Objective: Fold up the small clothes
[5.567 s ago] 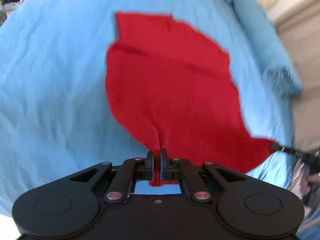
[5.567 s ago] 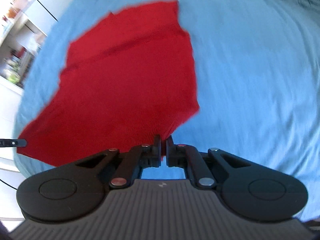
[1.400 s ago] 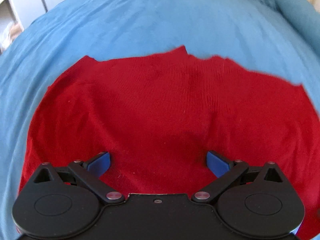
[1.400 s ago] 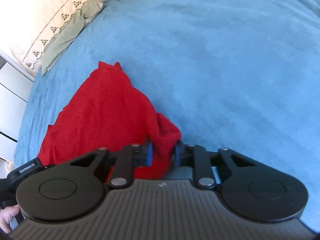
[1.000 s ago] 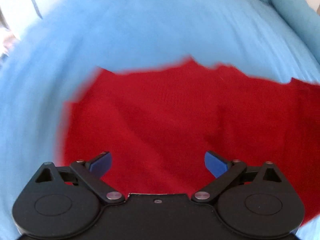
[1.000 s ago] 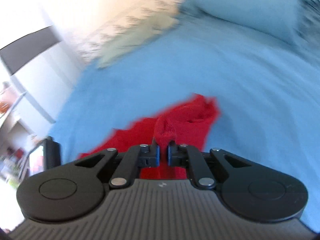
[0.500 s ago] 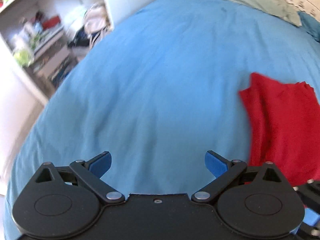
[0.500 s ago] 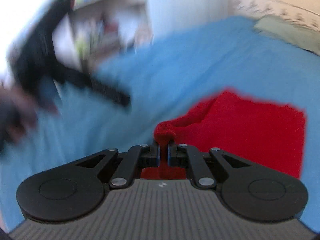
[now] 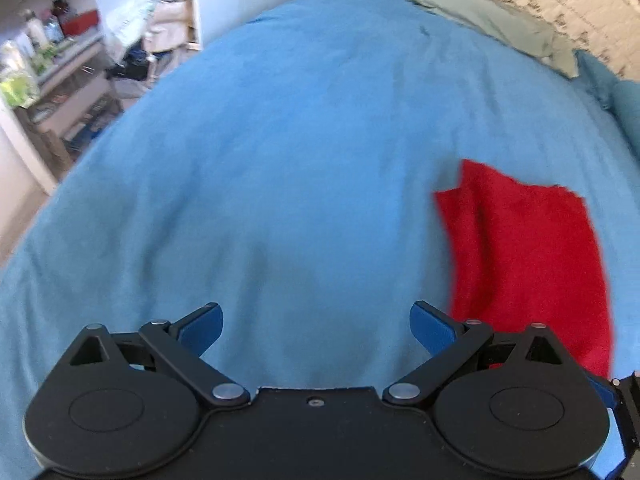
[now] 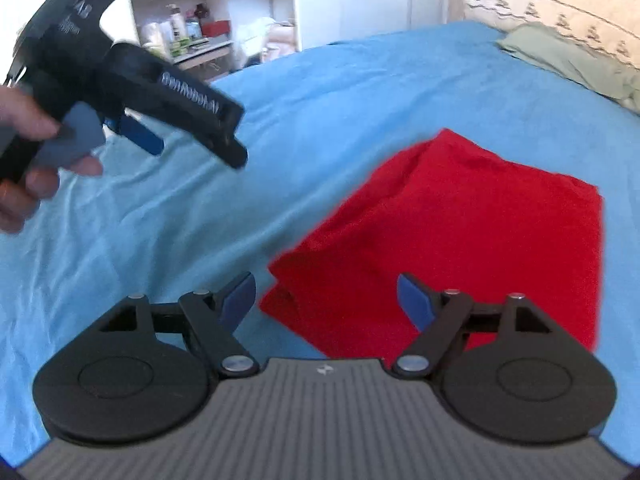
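A red knit garment (image 10: 460, 240) lies folded into a rough rectangle on the blue bedspread (image 10: 320, 100). My right gripper (image 10: 326, 300) is open and empty, just above the garment's near left corner. The garment also shows in the left wrist view (image 9: 528, 256), at the right. My left gripper (image 9: 316, 326) is open and empty over bare bedspread (image 9: 280, 160), to the left of the garment. The left gripper's body also shows in the right wrist view (image 10: 132, 80), held in a hand at the upper left.
A green-grey pillow (image 9: 488, 20) and a patterned pillow (image 10: 560, 4) lie at the head of the bed. A blue pillow (image 9: 616, 96) sits at the far right. White shelves with clutter (image 9: 60, 68) stand beyond the bed's left edge.
My right gripper has opened and let go of the red garment, which now lies flat and folded. My left gripper has swung left off the garment and stayed open.
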Motion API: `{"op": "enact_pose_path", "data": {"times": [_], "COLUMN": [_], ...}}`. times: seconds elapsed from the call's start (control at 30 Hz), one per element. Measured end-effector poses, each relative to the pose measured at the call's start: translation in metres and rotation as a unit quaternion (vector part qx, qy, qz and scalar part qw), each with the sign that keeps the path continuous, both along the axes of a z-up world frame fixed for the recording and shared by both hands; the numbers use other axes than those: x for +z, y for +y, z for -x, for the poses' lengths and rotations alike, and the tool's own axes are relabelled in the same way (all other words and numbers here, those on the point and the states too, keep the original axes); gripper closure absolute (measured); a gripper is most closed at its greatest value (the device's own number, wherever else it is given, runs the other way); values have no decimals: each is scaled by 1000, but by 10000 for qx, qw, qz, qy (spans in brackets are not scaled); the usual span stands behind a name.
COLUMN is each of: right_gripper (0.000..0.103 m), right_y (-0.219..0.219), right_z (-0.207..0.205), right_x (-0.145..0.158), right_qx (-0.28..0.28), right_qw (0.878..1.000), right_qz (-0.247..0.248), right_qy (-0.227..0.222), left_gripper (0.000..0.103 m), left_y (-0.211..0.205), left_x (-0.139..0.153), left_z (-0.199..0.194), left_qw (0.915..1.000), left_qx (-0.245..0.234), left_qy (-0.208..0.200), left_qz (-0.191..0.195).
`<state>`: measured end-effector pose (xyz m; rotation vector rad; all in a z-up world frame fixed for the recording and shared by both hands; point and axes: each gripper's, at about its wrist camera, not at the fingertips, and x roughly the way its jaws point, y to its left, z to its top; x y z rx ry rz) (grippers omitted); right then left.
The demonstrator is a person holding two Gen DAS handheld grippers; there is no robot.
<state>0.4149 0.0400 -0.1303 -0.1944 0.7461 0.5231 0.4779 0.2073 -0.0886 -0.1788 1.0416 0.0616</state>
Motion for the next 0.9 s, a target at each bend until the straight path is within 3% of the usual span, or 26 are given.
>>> {"op": "enact_pose_path", "data": {"times": [0.1,0.23,0.3,0.4,0.5,0.7,0.83,0.9], "right_gripper": [9,9,9,10,11,10,8,0], "right_y": [-24,-74,-91,-109,-130,-150,-163,-172], "right_z": [8,9,3,0,0,4,-5,-11], "right_x": [5,6,2,-12,-27,-37,-11,7], "right_qx": [-819,-2045,-2274,-2353,-2316,-2069,-1894,-1746], "right_qw": [9961,9787,9738,9712,9712,9758,9789,9811], "right_qz": [168,41,22,348,440,389,-7,-338], "right_qy": [-290,-189,3,139,348,586,767,762], "left_gripper": [2,2,2,3,2,3,0,0], "left_y": [-29,-70,-79,-75,-59,-65,-67,-73], "left_x": [0,-12,-27,-52,-62,-54,-14,-4], "left_z": [4,12,16,23,30,29,19,2], "left_qw": [9983,9913,9893,9888,9932,9911,9911,9892], "left_qx": [-555,-1282,-1365,-1242,-1016,-1070,-1320,-1424], "left_qy": [18,-44,81,381,418,564,-93,-330], "left_qz": [172,-295,-498,-741,-387,-565,-134,-86]}}
